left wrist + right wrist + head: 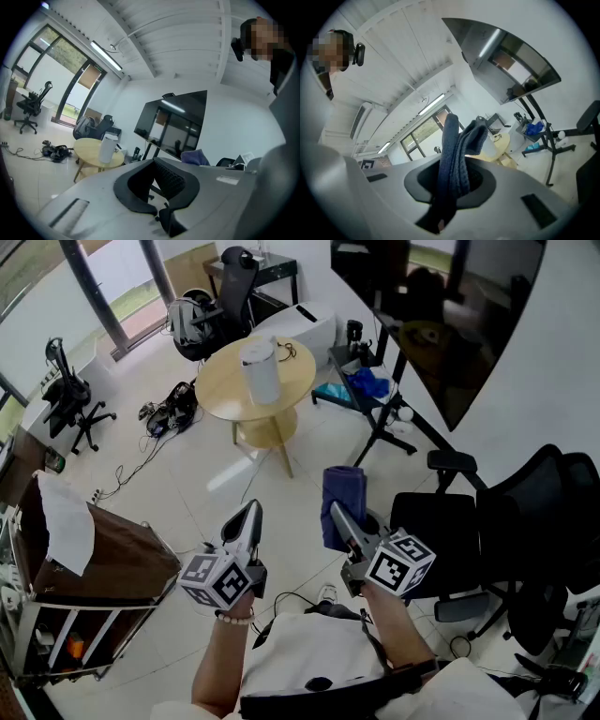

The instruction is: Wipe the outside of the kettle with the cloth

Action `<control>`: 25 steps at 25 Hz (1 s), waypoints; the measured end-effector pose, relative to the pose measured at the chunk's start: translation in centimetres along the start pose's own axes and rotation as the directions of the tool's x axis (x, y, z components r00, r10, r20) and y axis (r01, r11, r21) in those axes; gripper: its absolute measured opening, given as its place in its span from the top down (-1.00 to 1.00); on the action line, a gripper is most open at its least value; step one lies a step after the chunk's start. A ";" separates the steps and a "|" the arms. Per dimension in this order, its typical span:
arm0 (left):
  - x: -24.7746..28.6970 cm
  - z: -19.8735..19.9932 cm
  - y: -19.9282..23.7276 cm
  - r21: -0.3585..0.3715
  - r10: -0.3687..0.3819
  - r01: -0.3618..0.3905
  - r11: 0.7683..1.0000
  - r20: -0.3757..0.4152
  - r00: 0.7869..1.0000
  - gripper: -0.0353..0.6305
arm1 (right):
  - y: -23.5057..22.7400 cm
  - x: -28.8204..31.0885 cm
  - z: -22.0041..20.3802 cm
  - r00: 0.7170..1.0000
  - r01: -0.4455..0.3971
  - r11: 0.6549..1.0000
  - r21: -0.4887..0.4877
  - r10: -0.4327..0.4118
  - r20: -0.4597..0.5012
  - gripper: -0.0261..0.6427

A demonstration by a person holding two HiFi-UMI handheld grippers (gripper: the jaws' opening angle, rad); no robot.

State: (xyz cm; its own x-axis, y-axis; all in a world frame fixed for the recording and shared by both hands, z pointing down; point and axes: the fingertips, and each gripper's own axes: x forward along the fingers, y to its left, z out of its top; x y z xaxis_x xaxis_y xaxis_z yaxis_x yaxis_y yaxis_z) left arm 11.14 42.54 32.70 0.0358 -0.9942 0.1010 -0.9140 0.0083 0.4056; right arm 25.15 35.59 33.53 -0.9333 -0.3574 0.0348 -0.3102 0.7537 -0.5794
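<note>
The white cylindrical kettle (260, 371) stands upright on a round wooden table (220, 395), far ahead of both grippers across the floor. In the left gripper view the kettle (108, 149) shows small on the table (86, 152). My right gripper (336, 512) is shut on a folded dark blue cloth (343, 502), which sticks up past its jaws. The cloth (457, 154) fills the middle of the right gripper view and hides the kettle there. My left gripper (251, 512) is held level beside the right one, shut and with nothing in it.
A large dark screen on a stand (441, 324) rises at the right. A black office chair (487, 540) is close at my right. More chairs and a backpack (192, 320) sit behind the table. Cables (169, 413) lie on the floor, and a brown cabinet (84, 559) stands at the left.
</note>
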 end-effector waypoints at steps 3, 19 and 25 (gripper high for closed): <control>2.0 -0.9 -0.4 0.008 0.016 -0.016 1.000 -0.024 1.000 0.89 | -2.3 -0.2 1.7 1.000 0.001 1.000 -0.001 -0.001 0.011 0.73; 10.5 -0.1 6.0 -0.001 0.063 -0.063 0.998 -0.046 0.997 0.89 | -8.0 10.2 4.1 0.996 -0.049 0.997 -0.052 0.045 -0.077 0.73; 17.3 3.0 12.7 0.005 0.044 -0.044 0.999 -0.048 0.998 0.89 | -10.5 19.7 6.4 0.993 -0.029 0.995 -0.097 0.018 -0.119 0.73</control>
State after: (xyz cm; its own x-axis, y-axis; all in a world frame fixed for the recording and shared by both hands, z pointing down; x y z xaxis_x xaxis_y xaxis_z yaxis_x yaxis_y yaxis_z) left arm -1.11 25.16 36.84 0.0151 -0.9866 0.1626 -0.9165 0.0513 0.3966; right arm 11.17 17.08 35.10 -0.9536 -0.2756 0.1215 -0.2987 0.8138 -0.4986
